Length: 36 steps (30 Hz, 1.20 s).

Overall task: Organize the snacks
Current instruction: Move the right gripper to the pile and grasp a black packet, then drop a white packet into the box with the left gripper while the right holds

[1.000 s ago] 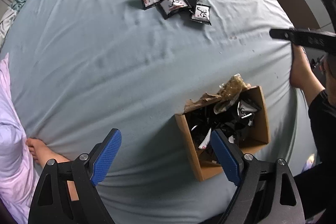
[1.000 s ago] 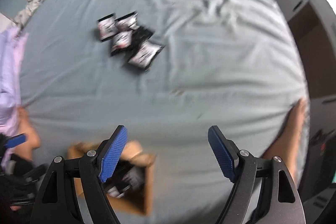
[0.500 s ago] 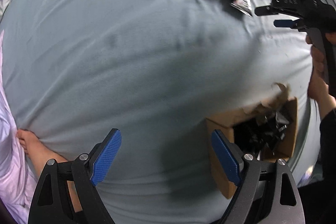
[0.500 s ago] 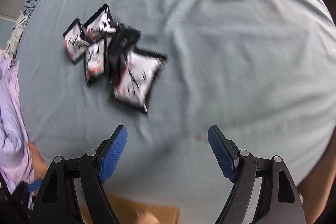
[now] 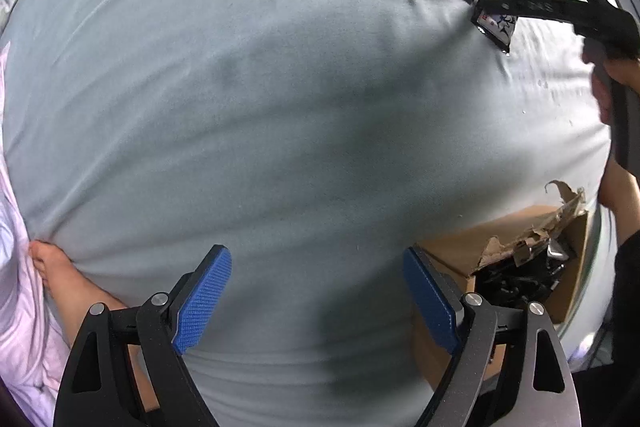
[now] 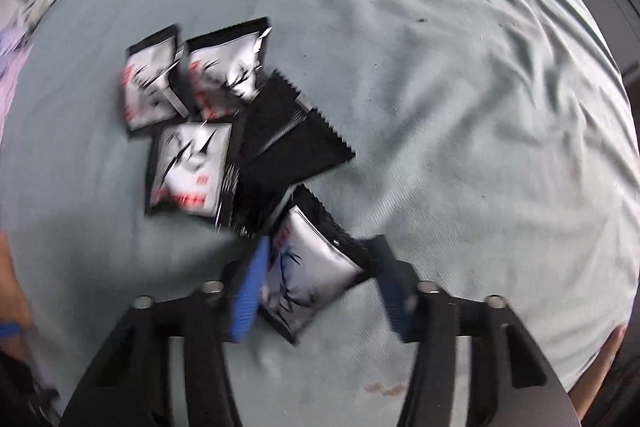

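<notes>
Five packets (image 6: 188, 131) lie clustered on the bed (image 6: 460, 107), well apart from the box (image 5: 520, 267). My right tongs (image 6: 320, 287) straddle the nearest packet (image 6: 308, 271), not visibly clamped; they may bunch sheet. Left tongs (image 5: 316, 299) gape empty.

Both wrist views overlook the bedsheet (image 5: 280, 107), sharing the packets (image 6: 188, 171).

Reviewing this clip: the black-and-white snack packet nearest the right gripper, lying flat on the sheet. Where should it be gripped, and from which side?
Across its two long side edges, coming from above and from the near end. The flat black-and-white foil snack packet lies on the pale blue bedsheet with its near end clear of the pile, and the right gripper already straddles it, blue fingers on either side. Motion blur hides whether they touch.
</notes>
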Available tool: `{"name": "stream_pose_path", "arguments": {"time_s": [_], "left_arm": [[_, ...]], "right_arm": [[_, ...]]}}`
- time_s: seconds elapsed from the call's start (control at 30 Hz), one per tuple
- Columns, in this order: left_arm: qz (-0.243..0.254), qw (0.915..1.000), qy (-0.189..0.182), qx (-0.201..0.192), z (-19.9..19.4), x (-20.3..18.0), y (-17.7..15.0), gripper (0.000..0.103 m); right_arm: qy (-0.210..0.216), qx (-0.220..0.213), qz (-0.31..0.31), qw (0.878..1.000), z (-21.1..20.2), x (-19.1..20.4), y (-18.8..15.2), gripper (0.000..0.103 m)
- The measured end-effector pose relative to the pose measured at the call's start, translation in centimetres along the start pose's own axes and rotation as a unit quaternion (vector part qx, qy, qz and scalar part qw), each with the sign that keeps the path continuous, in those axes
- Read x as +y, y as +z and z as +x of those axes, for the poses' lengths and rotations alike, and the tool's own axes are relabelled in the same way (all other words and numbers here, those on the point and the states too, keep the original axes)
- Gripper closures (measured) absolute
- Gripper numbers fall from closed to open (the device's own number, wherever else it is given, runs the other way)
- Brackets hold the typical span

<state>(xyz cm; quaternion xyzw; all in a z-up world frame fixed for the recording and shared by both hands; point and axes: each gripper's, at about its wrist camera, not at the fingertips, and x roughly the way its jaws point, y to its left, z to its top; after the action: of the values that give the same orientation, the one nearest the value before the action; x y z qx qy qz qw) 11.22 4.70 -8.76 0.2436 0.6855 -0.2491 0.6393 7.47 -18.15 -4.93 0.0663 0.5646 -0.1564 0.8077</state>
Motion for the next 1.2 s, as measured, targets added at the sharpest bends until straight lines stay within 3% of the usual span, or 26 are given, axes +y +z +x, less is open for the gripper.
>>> {"name": "stream_pose_path", "arguments": {"time_s": [0.17, 0.3, 0.37, 0.47, 0.63, 0.77, 0.97, 1.17, 1.2], "left_arm": [[0.01, 0.9997, 0.021, -0.008, -0.2, -0.6, -0.4, 0.015], [-0.022, 0.9997, 0.009, 0.005, -0.1, 0.0, -0.2, 0.015], [-0.032, 0.9995, 0.008, 0.001, -0.4, 0.3, 0.5, 0.015], [-0.03, 0.9991, 0.031, -0.007, -0.6, -0.3, 1.9, 0.015], [-0.041, 0.9966, 0.07, -0.004, 0.4, -1.7, 7.4, 0.015], [-0.052, 0.9975, 0.047, 0.012, 1.8, -4.4, 13.4, 0.015], [-0.083, 0.9945, 0.051, -0.039, 1.9, -6.7, 22.3, 0.013], [-0.137, 0.9889, 0.047, -0.032, 4.6, -5.9, 27.4, 0.013], [-0.139, 0.9888, 0.046, -0.028, 5.1, -5.7, 27.6, 0.02]], "right_arm": [[0.033, 0.005, 0.016, 0.999, -2.1, -3.0, -2.5, 0.077], [0.052, -0.002, 0.024, 0.998, -3.8, -5.6, -2.7, 0.085], [0.052, -0.017, 0.021, 0.998, -5.1, -7.2, -1.3, 0.088], [0.035, -0.032, 0.024, 0.999, -6.9, -8.3, -2.1, 0.091], [0.035, -0.035, 0.052, 0.997, -7.6, -10.6, -2.7, 0.096], [0.048, -0.053, 0.076, 0.995, -8.5, -12.6, -2.9, 0.096], [0.081, -0.048, 0.131, 0.987, -6.5, -16.0, -3.6, 0.096], [0.087, -0.057, 0.131, 0.986, -5.4, -16.7, -3.8, 0.096], [0.089, -0.058, 0.129, 0.986, -5.3, -16.6, -3.8, 0.096]]}}
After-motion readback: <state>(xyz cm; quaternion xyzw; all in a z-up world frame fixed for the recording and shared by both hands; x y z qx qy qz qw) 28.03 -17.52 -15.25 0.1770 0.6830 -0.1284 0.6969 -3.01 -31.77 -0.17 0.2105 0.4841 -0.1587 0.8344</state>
